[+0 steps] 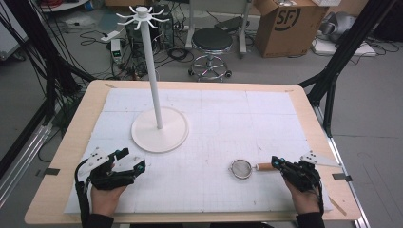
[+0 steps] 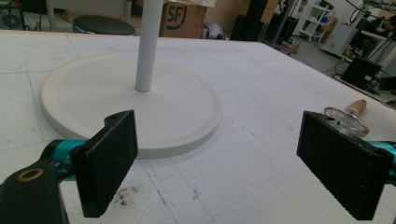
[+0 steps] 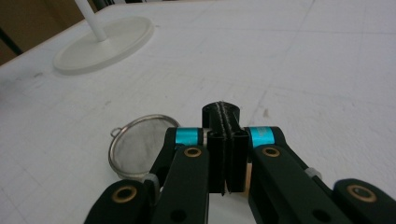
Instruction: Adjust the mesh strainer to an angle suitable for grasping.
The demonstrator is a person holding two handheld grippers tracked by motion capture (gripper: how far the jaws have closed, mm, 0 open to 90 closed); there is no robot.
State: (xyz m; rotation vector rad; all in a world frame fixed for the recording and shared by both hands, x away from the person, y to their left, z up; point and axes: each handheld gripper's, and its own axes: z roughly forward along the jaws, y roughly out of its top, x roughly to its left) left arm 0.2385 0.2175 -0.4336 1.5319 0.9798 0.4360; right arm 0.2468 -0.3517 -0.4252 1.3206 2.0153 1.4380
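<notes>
A small round mesh strainer (image 1: 241, 168) with a wooden handle (image 1: 264, 166) is seen lying flat near the worktop's front right corner. Its handle is pinched by the pressed-together right gripper (image 1: 277, 163), held low (forearm entering from the front edge). The left gripper (image 1: 131, 160) is spread wide, empty, beside the white stand (image 1: 159, 129).

My right gripper (image 1: 278, 163): black jaws, cyan bands, brass-coloured rivets. My left gripper (image 1: 128, 160): black jaws with a fine ribbed texture, cyan joints, white top plate. Strainer (image 1: 241, 168): silver rim, grey mesh, light brown wooden handle. Stand (image 1: 159, 128): all white, base, pole and hooks. Surface (image 1: 71, 142): pale wood rim. White foam mat (image 1: 228, 118) with a faint grid of lines and small dark specks near its front edge.
</notes>
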